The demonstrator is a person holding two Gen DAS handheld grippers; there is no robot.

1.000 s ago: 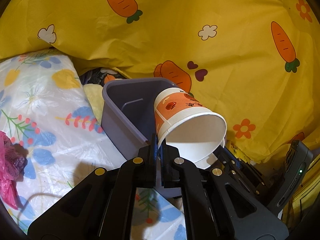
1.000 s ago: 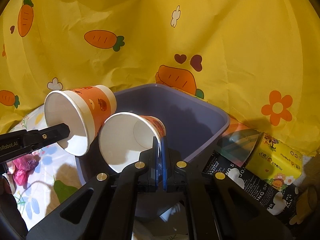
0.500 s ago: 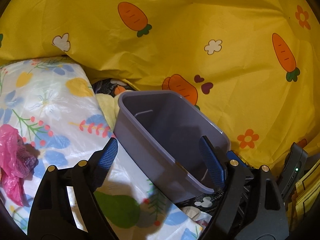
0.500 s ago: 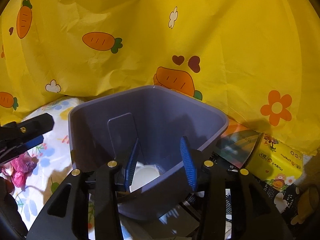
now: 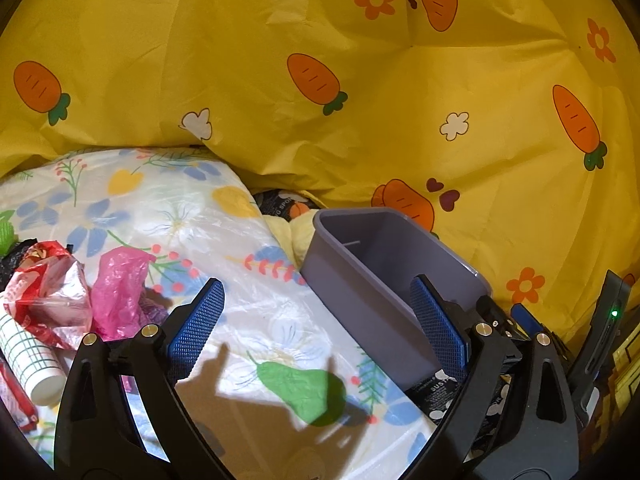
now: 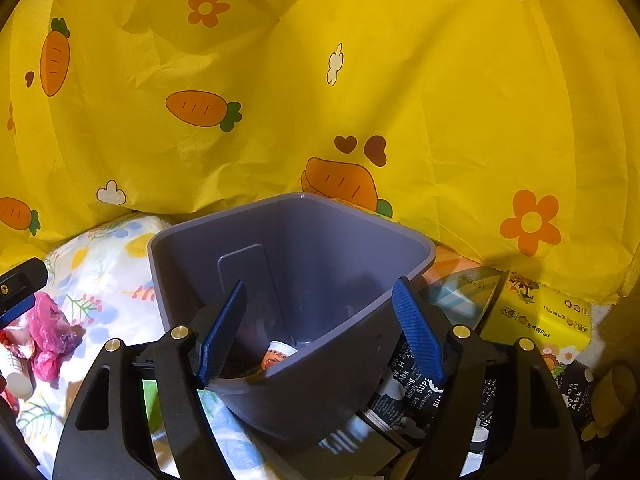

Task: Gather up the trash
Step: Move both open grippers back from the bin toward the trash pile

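**Both tools spread and empty beside a purple bin holding a paper cup**

Yellow carrot-print cloth [image 5: 280, 32] draped across the whole upper half of both views, creased, dotted with orange flowers and white blossoms. Below it, a worktop under a white floral plastic sheet [image 5: 192, 216], filling the lower left of the left wrist view and the left edge of the right wrist view.

Purple bin [image 6: 304, 248] at centre of the right wrist view, open mouth tilted toward the camera, near rim low between the blue pads. Inside, at the bottom, a paper cup [image 6: 278, 354] with orange print, only partly visible past the rim. Same bin at right of centre in the left wrist view, contents hidden there.

Right tool [image 6: 320, 332]: jaws wide apart, gripping nothing, straddling the bin's near rim. Left tool [image 5: 316, 320]: jaws wide apart too, empty, one pad over the floral sheet, the other in front of the bin's wall.

Loose trash at lower left of the left wrist view: pink plastic bag [image 5: 120, 284], crumpled red-and-white wrapper [image 5: 44, 296] just beside it, a white checked tube [image 5: 28, 356] below. Yellow tissue box [image 6: 540, 312] and black printed packaging [image 6: 404, 384] at lower right of the right wrist view, next to the bin.
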